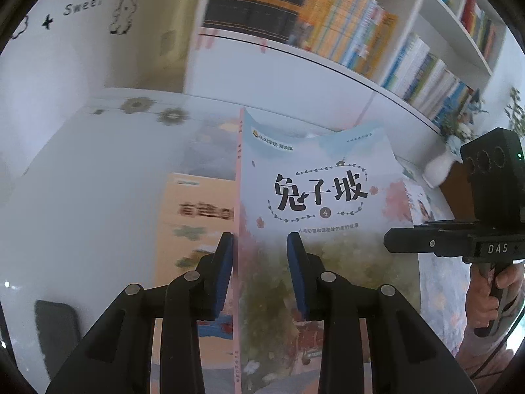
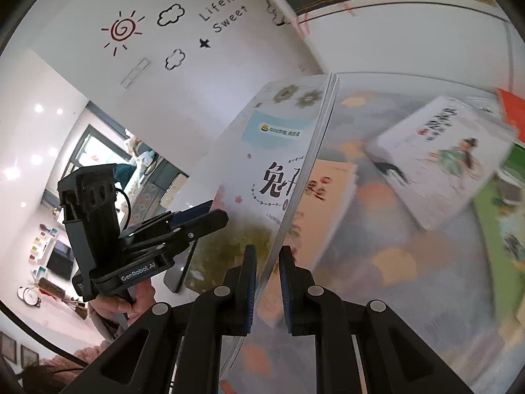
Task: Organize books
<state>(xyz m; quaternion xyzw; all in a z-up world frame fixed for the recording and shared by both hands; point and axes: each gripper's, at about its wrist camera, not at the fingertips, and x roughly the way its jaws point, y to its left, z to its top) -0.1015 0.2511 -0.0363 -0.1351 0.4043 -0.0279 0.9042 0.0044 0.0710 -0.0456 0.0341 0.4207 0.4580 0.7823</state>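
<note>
A thin book (image 1: 315,193) with a pale blue cover and large black characters is held up over the table by both grippers. My left gripper (image 1: 261,239) is shut on its pink spine side, with the spine against the left pad (image 1: 224,262). In the right wrist view, my right gripper (image 2: 267,252) is shut on the book's page edge (image 2: 295,203), which runs up between the blue pads. Each gripper also shows in the other's view: the right gripper (image 1: 393,239) at the book's right edge, the left gripper (image 2: 213,215) at its left edge.
On the glossy white table (image 1: 82,180) lie a peach book (image 1: 197,216), a white book with a drawn figure (image 2: 439,161), a green book (image 2: 502,229) and a dark phone (image 1: 55,328). A white bookshelf (image 1: 344,32) full of books stands behind, with a white vase (image 1: 439,167) at its foot.
</note>
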